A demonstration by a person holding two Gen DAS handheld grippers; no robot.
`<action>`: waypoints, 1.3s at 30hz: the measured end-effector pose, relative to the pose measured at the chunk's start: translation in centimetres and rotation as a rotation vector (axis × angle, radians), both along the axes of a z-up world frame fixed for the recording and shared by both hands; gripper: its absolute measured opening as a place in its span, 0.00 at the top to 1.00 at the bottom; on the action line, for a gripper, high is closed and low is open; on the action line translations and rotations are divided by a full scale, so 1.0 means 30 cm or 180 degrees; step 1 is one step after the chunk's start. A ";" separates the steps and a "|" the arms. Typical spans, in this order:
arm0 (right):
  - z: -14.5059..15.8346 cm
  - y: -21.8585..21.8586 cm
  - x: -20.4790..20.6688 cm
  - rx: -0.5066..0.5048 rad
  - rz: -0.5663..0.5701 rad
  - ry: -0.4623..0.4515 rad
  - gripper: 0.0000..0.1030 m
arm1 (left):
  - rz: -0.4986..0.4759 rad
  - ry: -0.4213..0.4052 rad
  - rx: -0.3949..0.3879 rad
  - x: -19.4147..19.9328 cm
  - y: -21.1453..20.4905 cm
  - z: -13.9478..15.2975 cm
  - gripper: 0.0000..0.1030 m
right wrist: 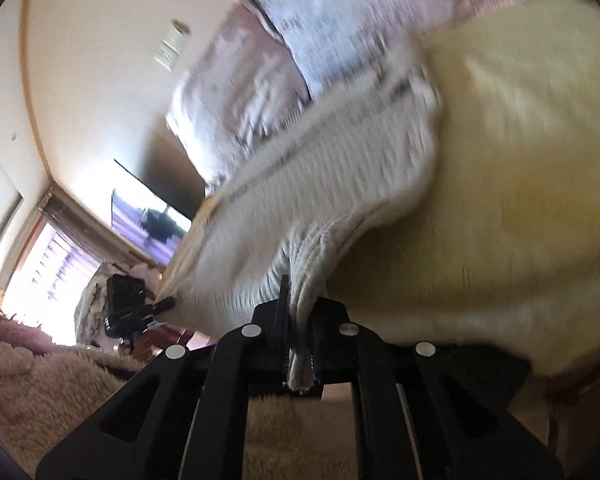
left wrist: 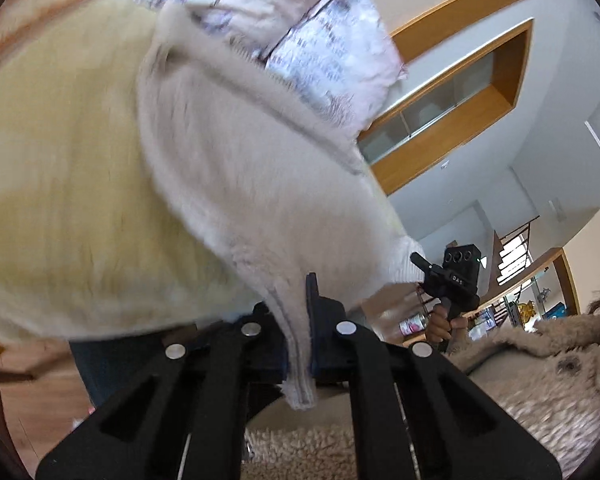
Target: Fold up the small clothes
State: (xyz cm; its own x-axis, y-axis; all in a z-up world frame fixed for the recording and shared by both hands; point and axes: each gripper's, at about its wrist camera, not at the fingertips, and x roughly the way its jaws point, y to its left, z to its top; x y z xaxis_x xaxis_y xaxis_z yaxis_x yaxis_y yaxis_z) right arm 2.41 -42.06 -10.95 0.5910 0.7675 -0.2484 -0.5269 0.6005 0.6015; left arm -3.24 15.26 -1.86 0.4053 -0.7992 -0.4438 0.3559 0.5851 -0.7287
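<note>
Cream fleece, pale and fluffy: a small jacket [left wrist: 220, 152] held up in the air above a shaggy beige rug [left wrist: 300, 452], with a patterned lilac lining [left wrist: 324, 52] showing at its upper part. Left gripper [left wrist: 300, 336] clamped on a ribbed hem edge, cloth squeezed between both jaws and poking out below them. Right gripper [right wrist: 298, 344] likewise clamped on a ribbed edge, a thin tuft of knit trailing past the pads. Seen across the jacket from the left wrist view, the right gripper [left wrist: 448, 280] pinching a far corner.

Much blur over the jacket in both views, so likely swinging or being shaken out.

Risks, as judged from here: only narrow strips of ribbing pinched, so a sharp shake could pull one edge free and drop that side onto the rug. Uneven tension between the two holds could twist the jacket and lay it down creased or lining-out. Could also snag the fluffy coat [left wrist: 560, 364] lying near the jacket's lower right.
</note>
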 end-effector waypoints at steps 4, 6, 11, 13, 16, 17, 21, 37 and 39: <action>0.100 -0.008 -0.002 0.0000 -0.0372 -0.0331 0.92 | 0.0137 -0.0226 0.0046 0.048 0.033 0.087 0.94; 0.157 0.000 0.011 -0.0078 -0.0616 -0.0459 0.92 | 0.0251 -0.0339 0.0132 0.095 0.040 0.138 0.94; 0.259 0.043 0.062 -0.0453 -0.1162 -0.0724 0.93 | 0.0645 -0.0430 0.0320 0.256 0.044 0.239 0.94; 0.297 0.062 0.092 -0.0593 -0.1343 -0.0848 0.93 | 0.0790 -0.0453 0.0346 0.314 0.053 0.269 0.94; 0.341 0.094 0.141 -0.0695 -0.1506 -0.0986 0.93 | 0.0950 -0.0454 0.0409 0.395 0.062 0.298 0.94; 0.355 0.105 0.153 -0.0737 -0.1562 -0.1040 0.93 | 0.1000 -0.0433 0.0443 0.427 0.060 0.306 0.94; 0.390 0.121 0.179 -0.0726 -0.1651 -0.1187 0.93 | 0.1094 -0.0435 0.0465 0.494 0.056 0.334 0.94; 0.386 0.177 0.609 -0.0721 -0.1728 -0.0554 0.93 | 0.1269 -0.0107 0.0738 0.906 0.016 0.253 0.94; 0.341 0.177 0.688 -0.0714 -0.1712 -0.0246 0.93 | 0.1289 0.0140 0.0672 0.962 0.018 0.181 0.94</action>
